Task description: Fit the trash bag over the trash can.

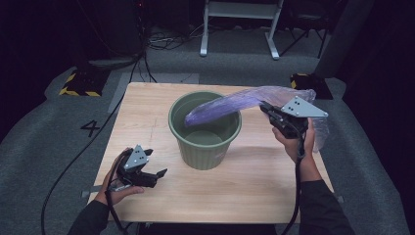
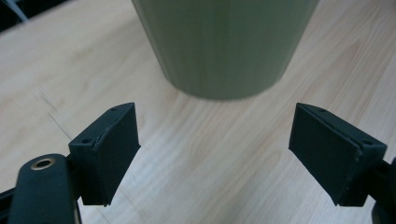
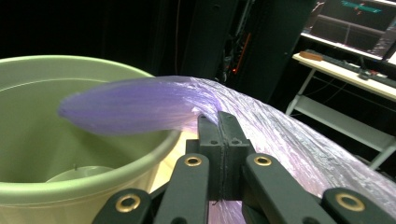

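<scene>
A green plastic bucket stands upright in the middle of the wooden table. A thin purple plastic bag stretches from my right gripper over the bucket's rim, and its loose end hangs above the opening. That gripper is shut on the bag just right of the bucket; in the right gripper view the closed jaws pinch the bag beside the bucket's rim. My left gripper is open and empty, low at the table's front left. Its jaws face the bucket's wall.
The table's edges drop to grey carpet on all sides. Cables run across the floor at the left. Yellow-and-black striped blocks sit beyond the far corners, and a white frame stands at the back.
</scene>
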A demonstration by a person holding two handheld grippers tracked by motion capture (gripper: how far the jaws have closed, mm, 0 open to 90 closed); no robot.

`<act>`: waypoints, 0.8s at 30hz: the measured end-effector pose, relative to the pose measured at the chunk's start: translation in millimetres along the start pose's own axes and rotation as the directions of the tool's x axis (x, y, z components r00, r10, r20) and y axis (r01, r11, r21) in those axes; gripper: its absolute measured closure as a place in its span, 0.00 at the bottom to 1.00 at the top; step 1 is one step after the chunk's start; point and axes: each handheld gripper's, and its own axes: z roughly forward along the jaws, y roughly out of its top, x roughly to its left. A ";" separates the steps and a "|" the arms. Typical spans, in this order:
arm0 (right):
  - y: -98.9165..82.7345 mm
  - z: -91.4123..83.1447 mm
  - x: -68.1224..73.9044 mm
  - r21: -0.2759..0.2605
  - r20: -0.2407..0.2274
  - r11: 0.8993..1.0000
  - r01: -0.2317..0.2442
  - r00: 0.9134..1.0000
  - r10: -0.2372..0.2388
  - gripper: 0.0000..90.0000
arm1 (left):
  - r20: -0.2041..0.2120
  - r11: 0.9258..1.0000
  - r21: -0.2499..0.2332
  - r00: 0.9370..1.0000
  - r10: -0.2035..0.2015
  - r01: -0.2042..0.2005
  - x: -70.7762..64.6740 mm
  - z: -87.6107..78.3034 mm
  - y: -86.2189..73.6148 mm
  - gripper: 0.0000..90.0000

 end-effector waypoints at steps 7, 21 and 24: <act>-0.6 10.3 10.6 0.008 -0.002 1.000 0.013 1.000 -0.013 0.99 | 0.015 0.995 -0.102 1.000 0.017 -0.016 2.0 -21.5 24.6 0.18; 2.7 18.7 27.7 0.011 -0.088 0.996 0.084 0.993 -0.082 1.00 | -0.013 0.976 -0.203 0.997 0.075 -0.076 3.2 -40.4 64.5 0.19; 3.7 20.8 32.6 0.010 -0.117 0.996 0.088 0.989 -0.086 0.99 | -0.011 0.979 -0.183 0.996 0.085 -0.086 0.0 -30.6 70.2 0.21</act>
